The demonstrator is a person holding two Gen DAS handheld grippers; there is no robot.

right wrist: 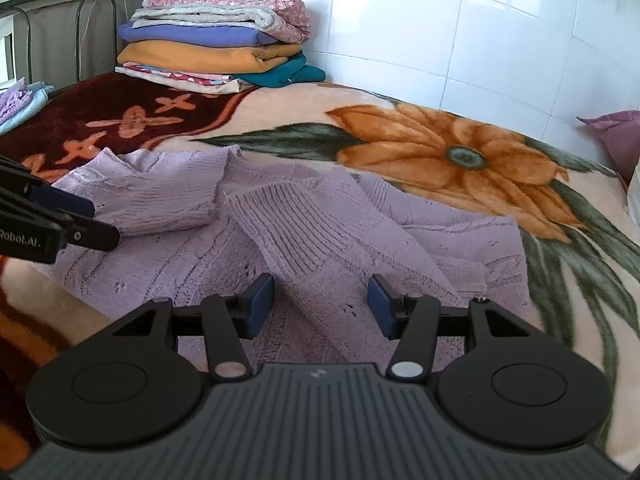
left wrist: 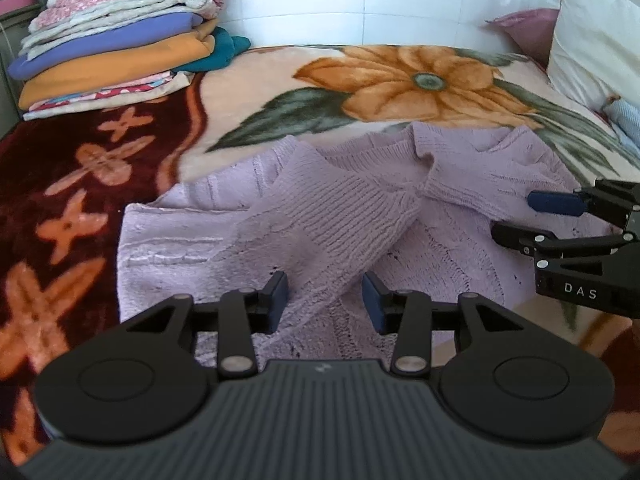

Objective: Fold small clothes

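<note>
A lilac knitted sweater (left wrist: 192, 240) (right wrist: 460, 240) lies flat on the floral blanket (left wrist: 248, 92) (right wrist: 280, 108), both sleeves folded across its body so that they cross in the middle. My left gripper (left wrist: 325, 294) hovers open low over the near part of the left sleeve, its blue pads apart on either side of the knit without pressing it. My right gripper (right wrist: 320, 294) is open the same way over the other sleeve. Each gripper also shows in the other's view: the right gripper (left wrist: 528, 220) at the right edge, the left gripper (right wrist: 94, 220) at the left edge, both open.
A stack of folded clothes (left wrist: 120, 48) (right wrist: 212, 40) sits at the far corner against the tiled wall. A white pillow (left wrist: 592, 40) and a pink pillow (left wrist: 528, 28) (right wrist: 616, 136) lie at the right. Small folded lilac and blue cloths (right wrist: 20, 100) rest at the left edge.
</note>
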